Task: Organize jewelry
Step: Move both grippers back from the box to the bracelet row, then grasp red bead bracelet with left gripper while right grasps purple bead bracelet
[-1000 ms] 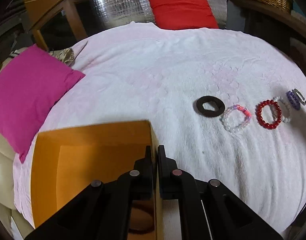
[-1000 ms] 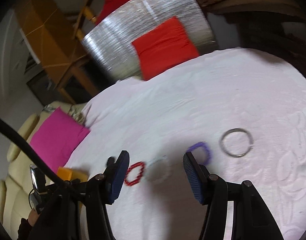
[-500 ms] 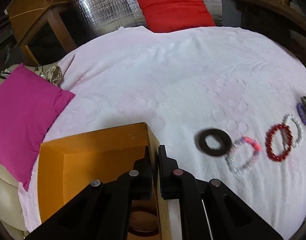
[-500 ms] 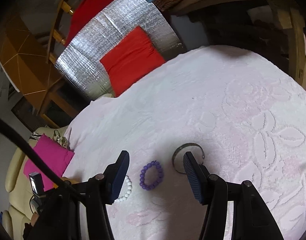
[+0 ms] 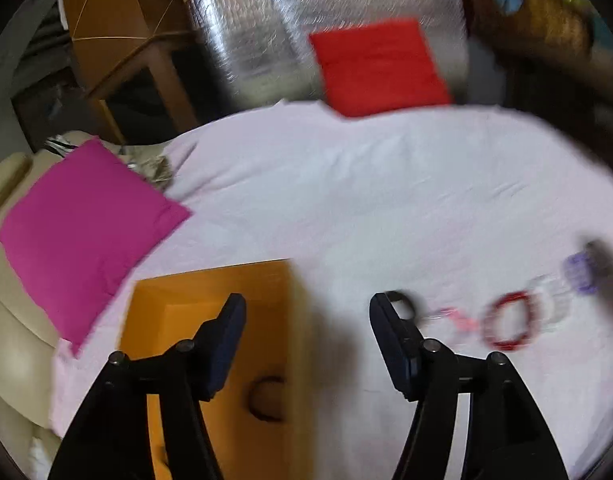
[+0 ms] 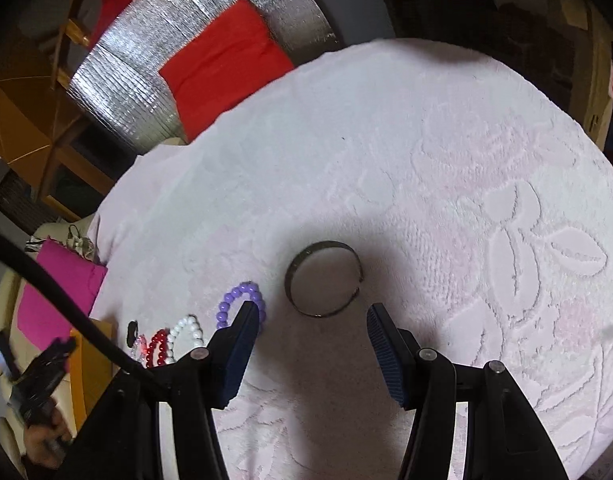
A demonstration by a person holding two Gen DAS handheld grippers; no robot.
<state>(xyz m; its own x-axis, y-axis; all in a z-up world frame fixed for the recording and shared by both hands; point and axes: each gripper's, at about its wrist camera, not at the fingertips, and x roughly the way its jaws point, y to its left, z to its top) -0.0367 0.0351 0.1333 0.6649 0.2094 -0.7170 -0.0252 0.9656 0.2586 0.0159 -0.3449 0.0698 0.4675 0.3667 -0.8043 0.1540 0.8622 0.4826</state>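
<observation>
My left gripper is open and empty above the right wall of an orange box. A dark brown bangle lies inside the box. To its right, blurred, lie a black ring, a pink-and-clear bead bracelet, a red bead bracelet, a white one and a purple one. My right gripper is open just in front of a silver cuff bangle. The purple bracelet touches the left fingertip. The white and red bracelets lie further left.
Everything lies on a pale pink embossed cloth. A magenta cushion lies at the left edge and a red cushion at the back against a silver panel. The left gripper with the hand holding it shows low left in the right wrist view.
My left gripper has opened from shut and lifted back over the box. My right gripper has moved right and closer, from the bead bracelets to the silver cuff.
</observation>
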